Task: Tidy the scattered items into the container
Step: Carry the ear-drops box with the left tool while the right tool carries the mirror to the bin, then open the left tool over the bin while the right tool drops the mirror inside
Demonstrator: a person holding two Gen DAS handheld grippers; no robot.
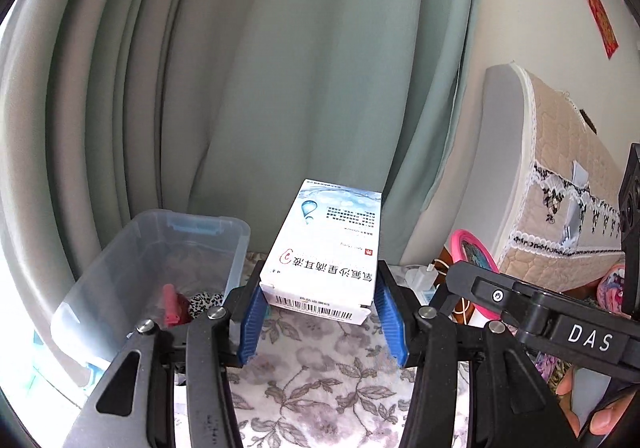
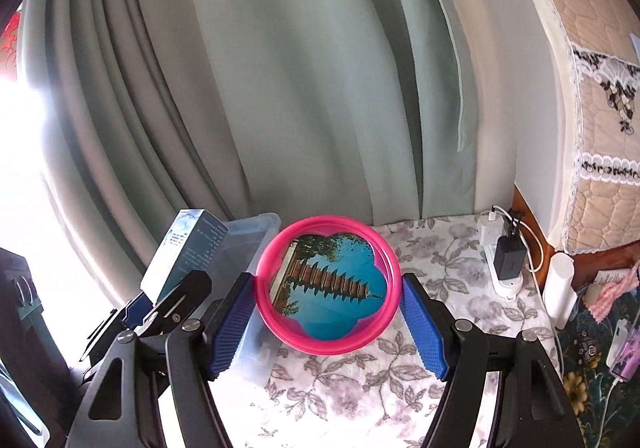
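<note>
Above the floral cloth [image 2: 352, 380] — left gripper [image 1: 320, 312] clamped on medicine box [image 1: 324, 248], right gripper [image 2: 328, 312] on pink-rimmed mirror [image 2: 328, 284].

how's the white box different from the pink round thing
The white box is a rectangular carton with printed text; the pink round thing is a ring-framed pagoda picture. The left gripper holds the box, the right gripper the ring. Both are lifted off the floral cloth.

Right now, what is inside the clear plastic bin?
In the bin, from the left wrist view, lie a red item and a black-and-white spotted item at the near end. The left claw's arm covers the near corner, so anything there cannot be seen.
</note>
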